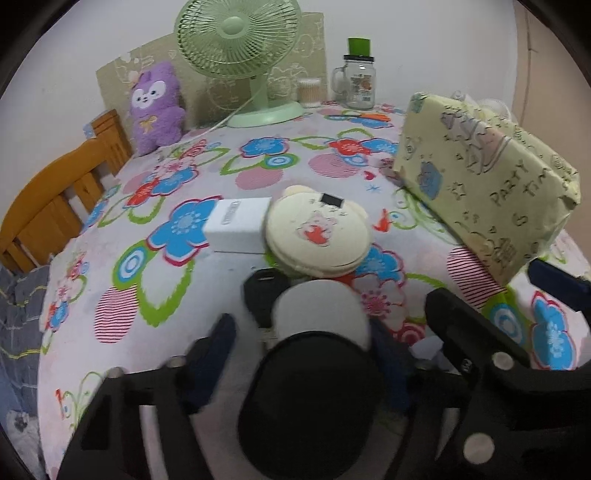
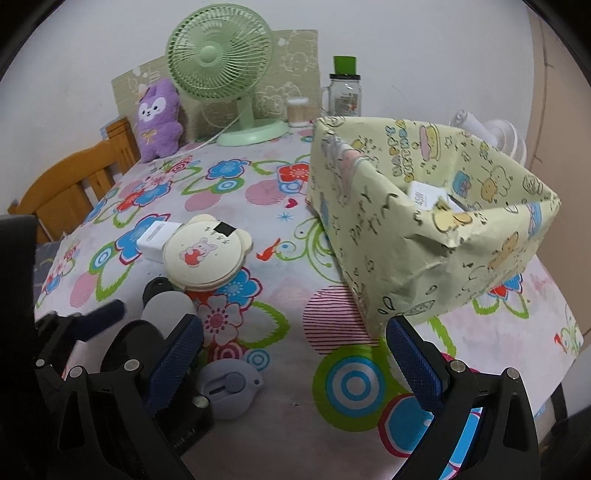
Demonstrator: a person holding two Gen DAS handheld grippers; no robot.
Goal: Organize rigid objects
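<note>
Left gripper (image 1: pixel 299 339) straddles a black-and-white cylinder (image 1: pixel 317 369) at six o'clock – whether its pads press, I cannot tell. Right gripper (image 2: pixel 295 343) spread, nothing between; paper-wrapped box (image 2: pixel 424 229) at two o'clock.

Paper-wrapped box (image 2: pixel 424 258), printed cloth table cover (image 2: pixel 288 369)

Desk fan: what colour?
Pale green desk fan, grille and base alike; clearest in the left wrist view.

Floral tablecloth (image 2: pixel 258 206) (blue, red, green), pale-yellow cartoon box (image 2: pixel 424 236) — mint fan (image 2: pixel 221 59)
</note>
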